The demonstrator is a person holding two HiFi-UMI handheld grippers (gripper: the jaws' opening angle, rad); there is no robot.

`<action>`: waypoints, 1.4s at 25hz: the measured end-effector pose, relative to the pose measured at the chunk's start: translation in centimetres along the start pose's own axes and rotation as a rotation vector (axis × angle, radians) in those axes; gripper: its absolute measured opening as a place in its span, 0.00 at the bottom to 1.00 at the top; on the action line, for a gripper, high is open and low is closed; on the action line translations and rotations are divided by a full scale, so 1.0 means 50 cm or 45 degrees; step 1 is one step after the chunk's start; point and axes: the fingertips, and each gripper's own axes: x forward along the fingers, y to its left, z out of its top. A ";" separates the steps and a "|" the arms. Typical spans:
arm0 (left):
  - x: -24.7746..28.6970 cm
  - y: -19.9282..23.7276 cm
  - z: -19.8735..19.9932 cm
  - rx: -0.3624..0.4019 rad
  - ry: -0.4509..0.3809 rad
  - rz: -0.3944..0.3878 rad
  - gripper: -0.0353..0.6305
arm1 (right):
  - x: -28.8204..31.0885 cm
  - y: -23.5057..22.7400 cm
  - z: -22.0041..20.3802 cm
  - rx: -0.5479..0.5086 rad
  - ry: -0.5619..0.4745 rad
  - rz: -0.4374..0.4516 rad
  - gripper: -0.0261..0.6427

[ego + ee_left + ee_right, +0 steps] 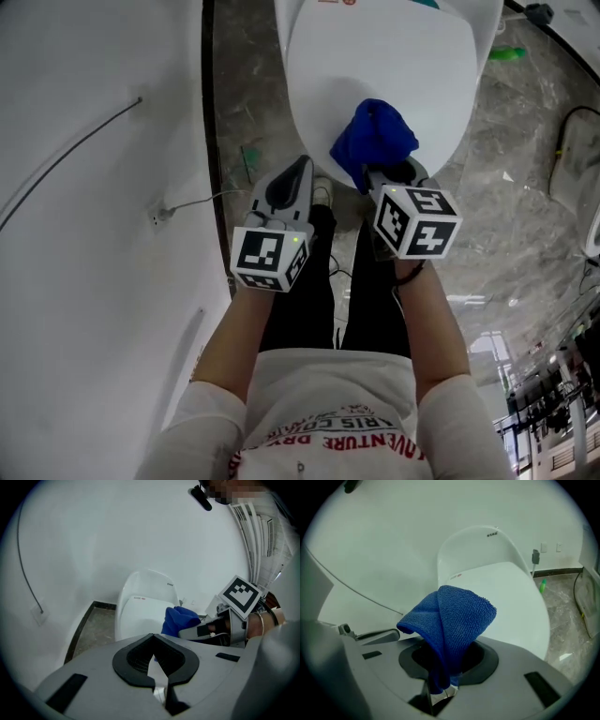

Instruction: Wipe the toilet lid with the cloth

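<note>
Two grippers out here: left gripper, right gripper. One blue cloth, one toilet lid — plus one green object on the floor and one wall socket.

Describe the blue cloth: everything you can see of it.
The cloth is deep blue with a fine looped pile, like microfibre. It is bunched and folded over itself, with a hemmed edge showing. The right gripper is shut on its lower end, so the rest stands up out of the jaws and flops over. It is over the front of the white toilet lid; whether it touches the lid cannot be told.
</note>
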 end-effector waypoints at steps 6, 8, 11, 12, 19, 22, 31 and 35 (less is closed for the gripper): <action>-0.057 0.122 -0.048 -0.060 0.010 0.078 0.06 | 0.116 0.136 -0.091 -0.086 0.115 0.072 0.17; -0.061 0.144 -0.066 -0.076 0.014 0.081 0.06 | 0.143 0.152 -0.113 -0.097 0.134 0.075 0.17; -0.058 0.162 -0.087 -0.090 0.014 0.079 0.06 | 0.167 0.152 -0.128 -0.113 0.140 0.059 0.17; -0.056 0.164 -0.092 -0.096 0.013 0.082 0.06 | 0.171 0.147 -0.131 -0.118 0.142 0.055 0.17; -0.020 0.117 -0.097 -0.097 0.009 0.074 0.06 | 0.134 0.075 -0.128 -0.112 0.125 0.061 0.17; -0.006 0.068 -0.090 -0.071 0.016 0.047 0.06 | 0.097 0.030 -0.130 -0.097 0.122 0.041 0.17; 0.038 -0.091 -0.085 -0.068 0.009 0.040 0.06 | -0.010 -0.133 -0.139 -0.093 0.122 0.008 0.17; 0.056 -0.159 -0.094 -0.065 0.011 0.039 0.06 | -0.049 -0.206 -0.150 -0.096 0.134 -0.012 0.17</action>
